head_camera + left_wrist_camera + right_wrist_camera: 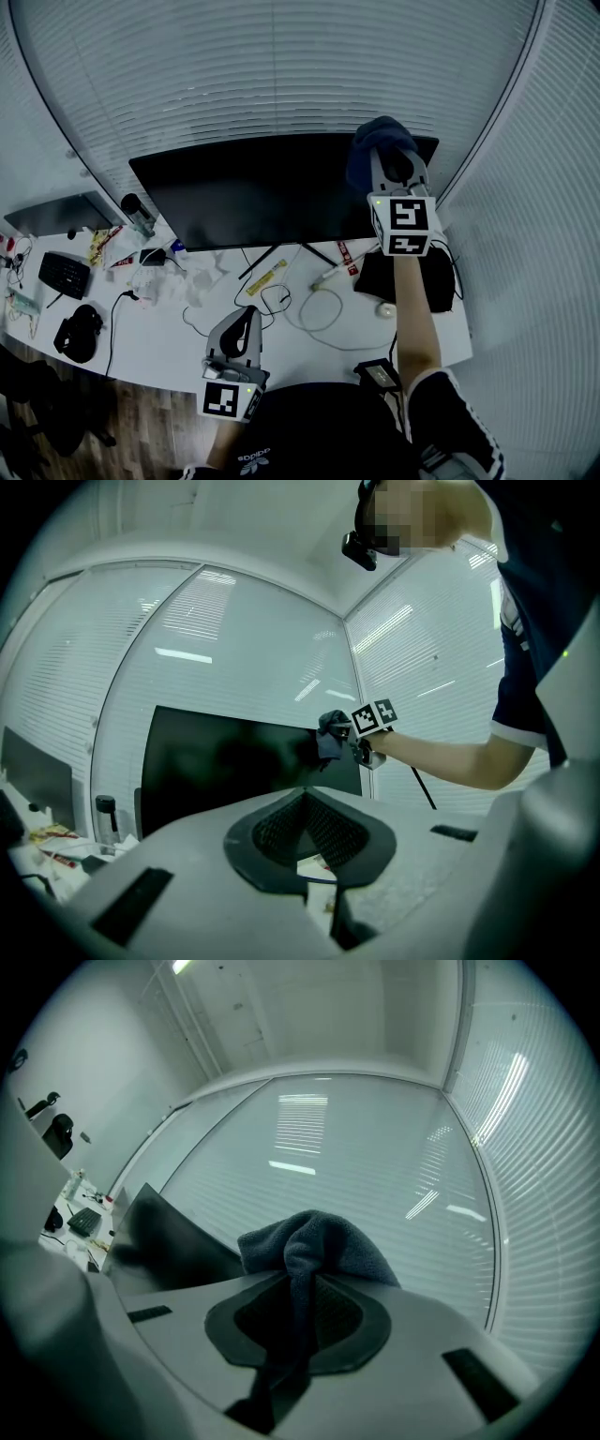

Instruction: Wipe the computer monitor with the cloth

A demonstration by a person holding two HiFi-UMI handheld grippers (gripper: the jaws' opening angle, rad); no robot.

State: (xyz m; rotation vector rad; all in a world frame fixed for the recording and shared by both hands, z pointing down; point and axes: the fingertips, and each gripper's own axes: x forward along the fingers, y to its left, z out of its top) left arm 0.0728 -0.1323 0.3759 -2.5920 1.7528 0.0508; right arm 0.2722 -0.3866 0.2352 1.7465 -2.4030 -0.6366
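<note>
A dark monitor point(262, 192) stands at the back of the white desk, its screen black. My right gripper point(392, 161) is raised at the screen's top right corner, shut on a dark blue cloth point(375, 141). In the right gripper view the cloth point(314, 1246) bunches out between the closed jaws, with the monitor point(164, 1232) edge to the left. My left gripper point(246, 328) hangs low near the desk's front edge, jaws together with nothing in them. From the left gripper view I see the monitor point(225, 761) and the cloth point(330, 738) held against its right side.
The desk point(300, 337) carries loose cables point(314, 305), crumpled paper point(197, 277), a black keypad point(64, 274), a headset point(77, 330) and a dark pouch point(403, 277). A second screen point(56, 214) lies at far left. Blinds fill the wall behind.
</note>
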